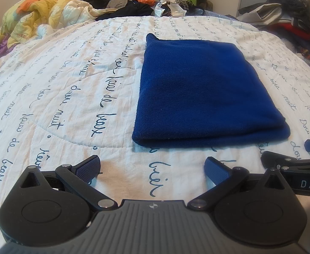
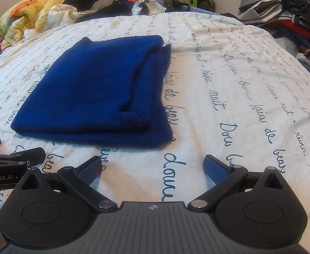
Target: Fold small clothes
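Folded royal-blue fleece garment [image 1: 199,89] lying flat mid-bed, soft napped rectangle, white quilted bedspread [image 1: 70,97] printed with cursive script, heaped clothes [image 1: 282,14] along the cream wall, left gripper [image 1: 152,170] and right gripper [image 2: 152,169] spread wide, empty, near its front edge

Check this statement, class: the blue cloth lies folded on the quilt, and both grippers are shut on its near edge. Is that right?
Not quite. The blue cloth does lie folded on the quilt, but both grippers are open and short of it. The left wrist view shows the left gripper empty; the right wrist view shows the right gripper likewise.
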Demonstrator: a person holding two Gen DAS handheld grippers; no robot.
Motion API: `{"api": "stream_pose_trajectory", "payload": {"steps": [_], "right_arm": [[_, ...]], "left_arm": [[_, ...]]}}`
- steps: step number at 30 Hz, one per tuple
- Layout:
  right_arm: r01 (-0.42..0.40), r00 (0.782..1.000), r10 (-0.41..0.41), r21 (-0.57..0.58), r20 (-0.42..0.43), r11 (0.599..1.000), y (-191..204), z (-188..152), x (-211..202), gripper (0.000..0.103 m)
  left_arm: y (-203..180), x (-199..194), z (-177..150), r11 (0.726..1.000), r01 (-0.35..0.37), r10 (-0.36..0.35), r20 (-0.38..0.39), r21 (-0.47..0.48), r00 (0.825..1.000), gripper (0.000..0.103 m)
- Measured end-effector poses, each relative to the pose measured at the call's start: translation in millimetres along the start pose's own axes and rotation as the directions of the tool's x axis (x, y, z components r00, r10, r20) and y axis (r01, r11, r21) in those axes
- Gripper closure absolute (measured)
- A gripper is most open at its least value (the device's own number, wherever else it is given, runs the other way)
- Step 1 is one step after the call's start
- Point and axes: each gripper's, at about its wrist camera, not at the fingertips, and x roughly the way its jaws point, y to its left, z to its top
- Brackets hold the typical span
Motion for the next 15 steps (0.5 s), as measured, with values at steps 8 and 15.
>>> {"api": "stream_pose_trajectory", "payload": {"steps": [8, 15], "right_arm": [[0.001, 1.000, -0.001, 0.001, 0.000, 1.000, 0.6, -0.2, -0.3, 0.000], [-0.007, 1.000, 0.007, -0.002, -0.019, 1.000, 0.5, 2.5, 0.7, 0.000]], "left_arm": [[0.9, -1.1, -1.2, 1.000, 0.003, -0.003, 0.011, -0.009, 1.000, 0.000], [4.3, -17.6, -2.4, 0.998, 0.062, -0.061, 0.029, -0.021, 0.998, 0.001]]}}
